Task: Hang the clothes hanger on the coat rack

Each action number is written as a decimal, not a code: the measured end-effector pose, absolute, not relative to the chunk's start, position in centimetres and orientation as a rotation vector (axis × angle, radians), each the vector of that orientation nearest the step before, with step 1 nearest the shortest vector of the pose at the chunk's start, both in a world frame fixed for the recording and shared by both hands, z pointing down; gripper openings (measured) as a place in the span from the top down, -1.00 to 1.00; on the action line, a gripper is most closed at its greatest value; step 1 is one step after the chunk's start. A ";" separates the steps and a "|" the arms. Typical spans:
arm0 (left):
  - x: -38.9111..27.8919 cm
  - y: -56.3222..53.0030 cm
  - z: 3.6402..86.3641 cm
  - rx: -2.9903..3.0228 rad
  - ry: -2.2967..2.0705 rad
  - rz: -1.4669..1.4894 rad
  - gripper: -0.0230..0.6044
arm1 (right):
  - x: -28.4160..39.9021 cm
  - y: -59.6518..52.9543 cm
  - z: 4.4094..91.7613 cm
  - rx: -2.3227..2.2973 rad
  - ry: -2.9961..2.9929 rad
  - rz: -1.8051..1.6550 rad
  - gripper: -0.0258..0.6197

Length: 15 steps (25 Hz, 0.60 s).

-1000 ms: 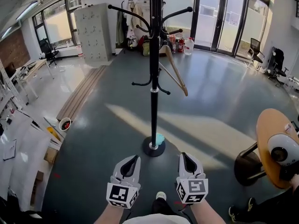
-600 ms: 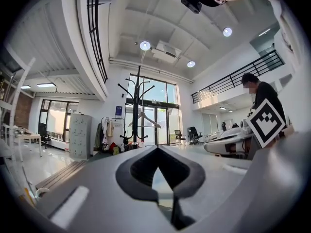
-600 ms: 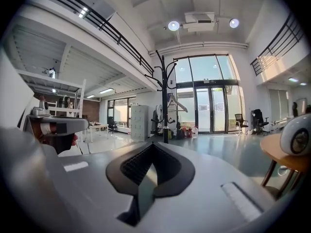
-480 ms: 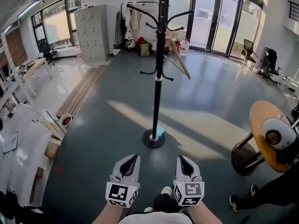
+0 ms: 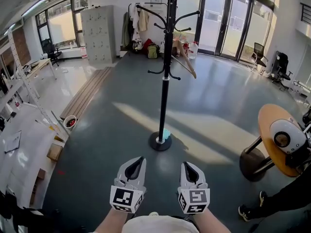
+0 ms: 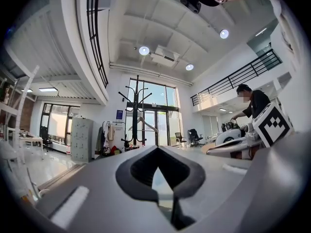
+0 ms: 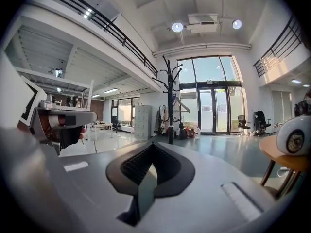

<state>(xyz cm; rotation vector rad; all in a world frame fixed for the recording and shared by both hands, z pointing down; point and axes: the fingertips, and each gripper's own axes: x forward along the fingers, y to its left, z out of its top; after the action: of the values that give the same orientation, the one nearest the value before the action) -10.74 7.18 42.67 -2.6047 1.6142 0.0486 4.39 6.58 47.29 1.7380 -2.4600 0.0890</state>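
Head view showed the coat rack [image 5: 164, 91] farther away than before, with the hanger [image 5: 187, 65] on it. Left gripper [image 5: 140, 159] and right gripper [image 5: 185, 164] were closed and empty, so the task appeared complete.

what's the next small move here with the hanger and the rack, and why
Probably just lower both grippers and stop: the wooden hanger already hangs on the coat rack, and the left gripper and right gripper are shut, empty and well short of the rack.
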 end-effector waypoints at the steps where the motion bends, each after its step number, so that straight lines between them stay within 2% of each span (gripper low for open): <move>1: -10.5 7.4 42.6 -2.602 1.616 0.049 0.93 | 4.5 6.8 47.2 1.732 -2.464 0.084 0.84; 15: -7.9 8.6 42.5 -2.599 1.606 0.038 0.93 | 6.0 7.9 46.7 1.696 -2.483 0.027 0.84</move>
<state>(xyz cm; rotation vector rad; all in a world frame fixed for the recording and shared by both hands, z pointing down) -7.86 8.62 42.51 -2.5986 1.6057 0.0380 6.03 7.87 46.69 1.6964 -2.4831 0.0272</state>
